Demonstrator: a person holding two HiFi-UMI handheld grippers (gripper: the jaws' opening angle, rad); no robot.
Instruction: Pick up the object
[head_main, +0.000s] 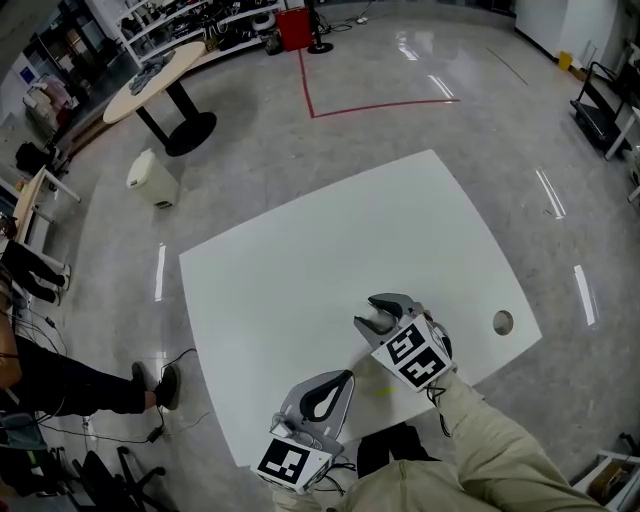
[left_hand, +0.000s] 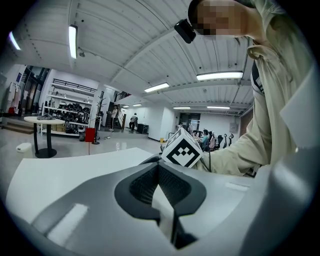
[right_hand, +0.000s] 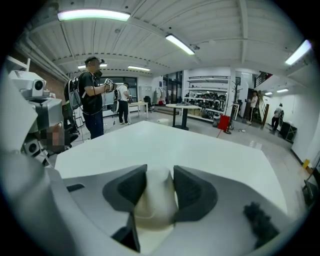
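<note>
A cream-white rounded object (right_hand: 156, 202) sits between the dark pads of my right gripper (right_hand: 160, 172), and both pads touch its sides. In the head view the right gripper (head_main: 377, 318) is over the white table (head_main: 300, 250) near its front edge, with the pale object (head_main: 381, 323) showing between the jaws. I cannot tell whether the object rests on the table. My left gripper (head_main: 347, 376) hovers at the table's front edge, just left of and behind the right one, its tips together and empty. In the left gripper view the left gripper (left_hand: 159, 167) points toward the right gripper's marker cube (left_hand: 182, 150).
A round hole (head_main: 503, 322) is in the table near its right corner. On the floor beyond stand a round table (head_main: 160, 75) and a white bin (head_main: 152, 180). A seated person's legs (head_main: 70, 385) are at the left. Another person (right_hand: 92, 95) stands beyond the table's far side.
</note>
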